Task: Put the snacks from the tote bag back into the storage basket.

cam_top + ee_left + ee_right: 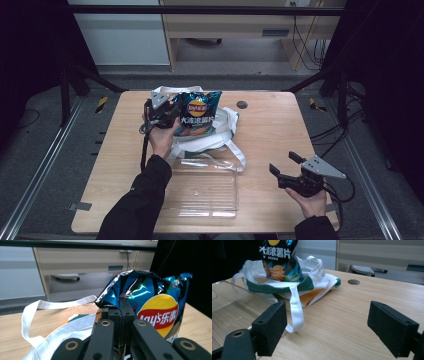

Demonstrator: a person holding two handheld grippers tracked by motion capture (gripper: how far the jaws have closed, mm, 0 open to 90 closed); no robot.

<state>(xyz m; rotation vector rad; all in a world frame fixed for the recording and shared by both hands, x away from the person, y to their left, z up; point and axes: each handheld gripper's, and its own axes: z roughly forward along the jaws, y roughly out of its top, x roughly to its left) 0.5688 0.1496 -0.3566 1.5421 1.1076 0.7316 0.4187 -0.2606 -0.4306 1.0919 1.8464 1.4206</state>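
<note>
Item: blue Lay's crisp bag (199,114), yellow-and-red logo reading "Lay's" with Chinese characters, further white Chinese lettering beneath. Held upright above the mouth of a white tote bag (223,131) with green trim, near the table's (270,130) far edge, left of centre. Left gripper (170,114): jaws pressed together on the crisp bag's upper left edge, foil crumpled at the grip. Right gripper (282,164): jaws spread wide, holding nothing, over the table's near right corner. Clear plastic tray (205,190): lay at the near edge, centre, just beside the tote's straps. Round dark grommet (242,104): set in the tabletop near the far edge.
</note>
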